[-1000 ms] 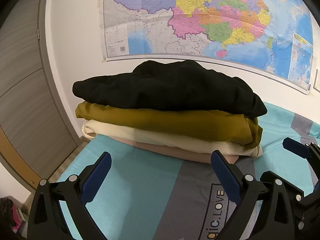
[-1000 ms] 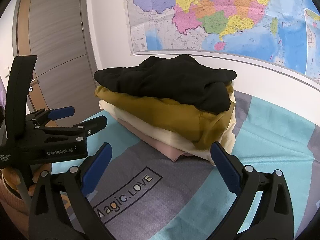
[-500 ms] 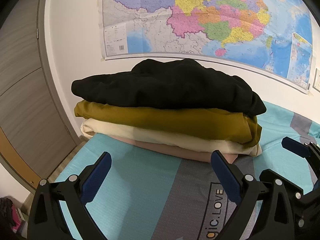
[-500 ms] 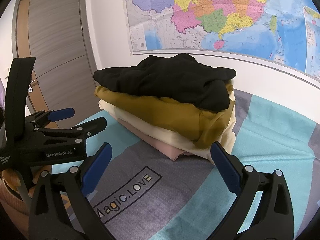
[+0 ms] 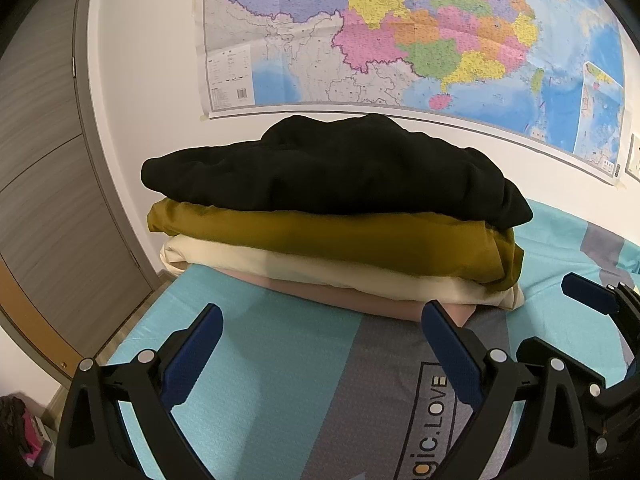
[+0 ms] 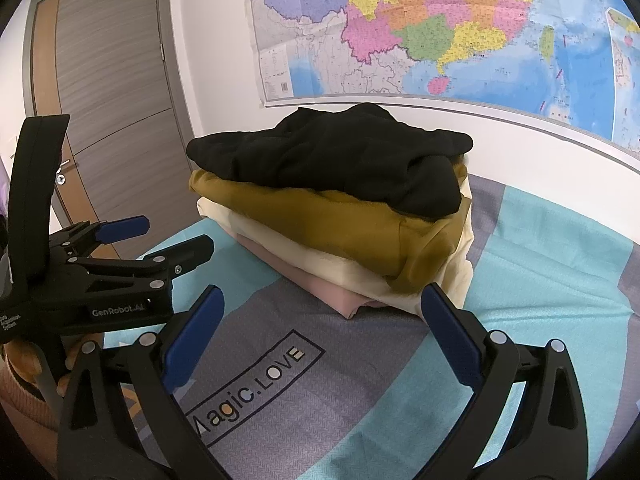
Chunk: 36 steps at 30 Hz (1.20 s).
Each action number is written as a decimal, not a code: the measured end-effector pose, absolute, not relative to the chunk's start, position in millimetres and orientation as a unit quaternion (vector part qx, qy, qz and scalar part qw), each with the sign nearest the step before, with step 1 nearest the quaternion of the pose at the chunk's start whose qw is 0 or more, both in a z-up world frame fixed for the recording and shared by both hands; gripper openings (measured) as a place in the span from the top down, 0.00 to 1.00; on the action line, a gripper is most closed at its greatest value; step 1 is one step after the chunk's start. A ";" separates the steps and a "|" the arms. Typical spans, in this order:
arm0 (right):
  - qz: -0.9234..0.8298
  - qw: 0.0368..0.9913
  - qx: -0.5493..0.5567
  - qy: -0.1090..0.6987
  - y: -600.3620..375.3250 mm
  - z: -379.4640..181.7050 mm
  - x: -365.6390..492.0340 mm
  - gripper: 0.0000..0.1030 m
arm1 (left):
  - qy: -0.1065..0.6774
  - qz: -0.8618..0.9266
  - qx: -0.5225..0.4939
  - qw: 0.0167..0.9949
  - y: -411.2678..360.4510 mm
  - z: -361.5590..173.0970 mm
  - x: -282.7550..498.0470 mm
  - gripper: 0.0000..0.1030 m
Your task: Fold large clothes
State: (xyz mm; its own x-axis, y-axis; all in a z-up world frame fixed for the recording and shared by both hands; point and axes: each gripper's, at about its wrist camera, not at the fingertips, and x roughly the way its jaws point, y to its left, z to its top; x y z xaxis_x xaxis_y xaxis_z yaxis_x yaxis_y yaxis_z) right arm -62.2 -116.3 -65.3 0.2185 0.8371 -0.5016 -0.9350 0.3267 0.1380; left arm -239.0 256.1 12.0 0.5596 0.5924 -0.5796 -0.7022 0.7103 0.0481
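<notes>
A stack of folded clothes sits on the bed by the wall. A black garment (image 5: 336, 172) (image 6: 336, 164) lies on top, then a mustard one (image 5: 328, 240) (image 6: 360, 236), a cream one (image 5: 304, 268) (image 6: 320, 268) and a pink one (image 5: 352, 300) (image 6: 316, 288) at the bottom. My left gripper (image 5: 320, 344) is open and empty, just short of the stack's front; it also shows in the right wrist view (image 6: 168, 236). My right gripper (image 6: 320, 328) is open and empty, near the stack's corner; its tip shows in the left wrist view (image 5: 588, 296).
The bed cover (image 6: 540, 264) is teal and grey with a "Magic.LOVE" print (image 6: 248, 392). A large map (image 5: 400, 40) hangs on the white wall behind the stack. A grey wooden door (image 6: 112, 100) stands at the left, past the bed's edge.
Both grippers have barely shifted; the stack sits slightly lower in the left wrist view. Nothing was taken hold of or let go.
</notes>
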 end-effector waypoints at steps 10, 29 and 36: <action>0.572 0.775 -0.098 0.251 -115.0 -65.1 -63.4 0.06 | 0.291 0.368 -0.096 0.878 256.7 10.5 -239.8 0.07; 0.573 0.774 -0.097 0.250 -113.7 -64.1 -66.3 0.06 | 0.292 0.369 -0.098 0.877 255.3 9.3 -241.8 0.07; 0.575 0.773 -0.094 0.250 -116.3 -62.4 -67.9 0.06 | 0.290 0.371 -0.105 0.876 254.7 10.0 -243.1 0.07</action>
